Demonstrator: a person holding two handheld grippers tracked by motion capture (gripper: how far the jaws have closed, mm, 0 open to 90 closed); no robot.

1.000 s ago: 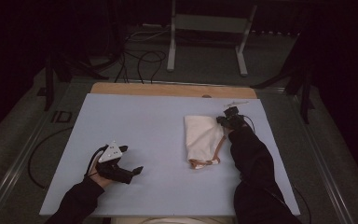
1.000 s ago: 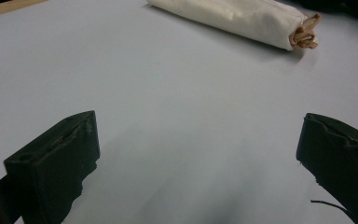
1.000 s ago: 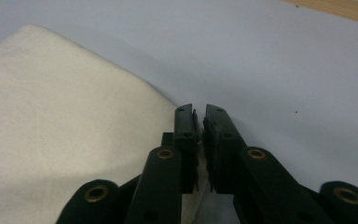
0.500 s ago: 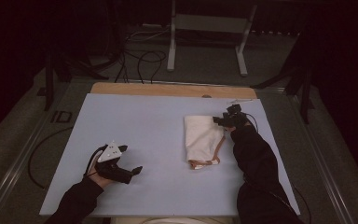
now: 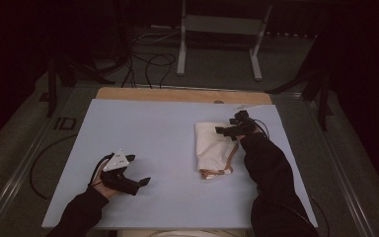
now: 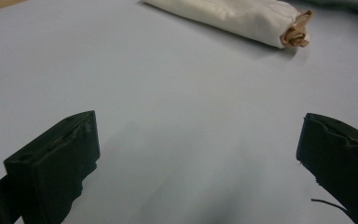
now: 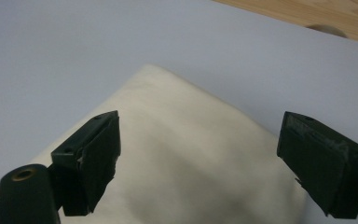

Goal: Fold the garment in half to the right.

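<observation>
Here, in the high view, a folded cream cloth bag [image 5: 213,148] with a tan strap [image 5: 225,166] lies on the right half of the pale blue worktop [image 5: 163,133]. The right tongs [image 5: 230,129] hang over the bag's far right corner, reached in along a dark sleeve [image 5: 271,173]. The left tongs [image 5: 137,173] rest near the worktop's near left part, well apart from the bag, with a grey three-cornered plate [image 5: 118,160] on top.

In the left gripper view, the left tongs [image 6: 198,158] stand wide open with nothing but bare worktop [image 6: 168,116] between the jaws; the bag [image 6: 233,16] lies far off, its strap end [image 6: 297,31] bunched at one end.

In the right gripper view, the right tongs [image 7: 198,154] have just been opening and now stand wide, holding nothing; the bag [image 7: 186,163] lies below the gap between the jaws, and a wooden edge [image 7: 317,11] runs beyond the worktop [image 7: 74,51]
</observation>
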